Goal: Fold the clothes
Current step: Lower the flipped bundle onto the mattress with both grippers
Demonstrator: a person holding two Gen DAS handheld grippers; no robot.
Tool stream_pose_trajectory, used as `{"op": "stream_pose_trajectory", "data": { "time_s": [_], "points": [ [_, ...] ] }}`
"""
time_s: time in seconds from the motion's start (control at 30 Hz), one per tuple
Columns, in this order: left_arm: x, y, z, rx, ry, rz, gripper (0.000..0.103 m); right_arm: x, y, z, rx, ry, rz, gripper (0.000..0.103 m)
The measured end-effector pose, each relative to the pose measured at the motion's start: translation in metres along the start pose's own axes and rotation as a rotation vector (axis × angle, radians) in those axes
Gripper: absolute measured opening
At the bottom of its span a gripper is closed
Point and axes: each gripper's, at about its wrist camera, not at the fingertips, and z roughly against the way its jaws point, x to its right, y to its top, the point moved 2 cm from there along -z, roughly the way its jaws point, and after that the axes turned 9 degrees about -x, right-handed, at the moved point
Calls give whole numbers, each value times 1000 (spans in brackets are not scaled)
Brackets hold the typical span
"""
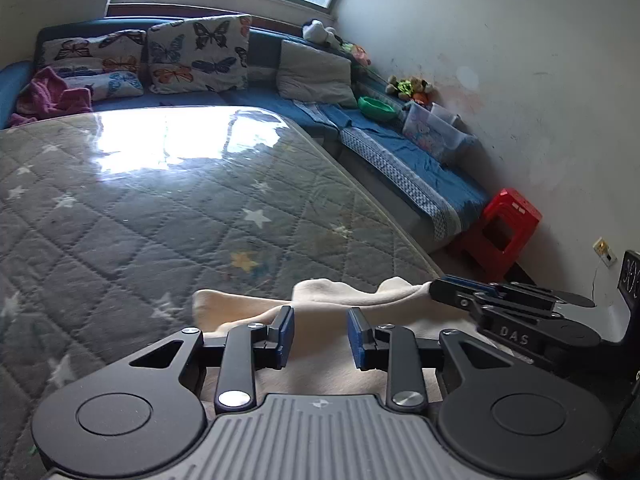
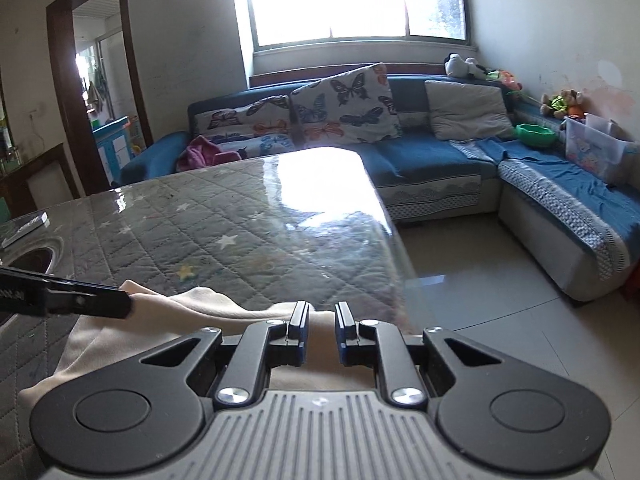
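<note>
A cream garment (image 1: 344, 312) lies rumpled at the near edge of the table (image 1: 160, 208), whose quilted grey star-print cover sits under a glossy sheet that mirrors the window (image 2: 352, 0). The left gripper (image 1: 321, 338) hovers over the cloth with its blue-padded fingers (image 1: 286, 336) released, a clear gap between them and fabric visible below the gap but not pinched. The right gripper (image 2: 322, 330) sits at the table's right corner, its fingers (image 2: 300, 326) drawn close with only a narrow slot left; cream cloth shows in that slot, though whether the pads actually press it I cannot tell. In the left wrist view the right gripper lies across the garment's right end. Behind the table stands a blue corner sofa (image 2: 440, 160) with butterfly cushions (image 2: 344, 100), and a red stool (image 1: 500, 232) stands by the wall
</note>
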Motion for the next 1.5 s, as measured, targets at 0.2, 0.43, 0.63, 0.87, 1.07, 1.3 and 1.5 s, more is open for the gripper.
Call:
{"op": "stream_pose_trajectory", "data": {
  "time_s": [0.2, 0.43, 0.63, 0.87, 1.07, 1.3, 1.5],
  "points": [
    [5, 3, -27, -36, -1, -15, 31, -4, -2, -15, -25, -11, 6, 14],
    [2, 3, -24, -27, -8, -13, 31, -6, -3, -12, -22, -18, 17, 21],
    [8, -3, -10, -3, -6, -33, 31, -25, -6, 11, 0, 20, 75, 28],
    [18, -24, -1, -11, 21, -75, 31, -59, -22, 11, -23, 29, 189, 29],
    [27, -42, 6, 3, 55, -131, 31, -68, -33, 25, -10, 17, 211, 30],
    [32, -55, 12, 3, 75, -145, 35, -69, -57, 45, -23, 14, 211, 40],
    [36, -66, 20, 1, 81, -143, 46, -66, -70, 60, -6, -4, 171, 59]
  ]
}}
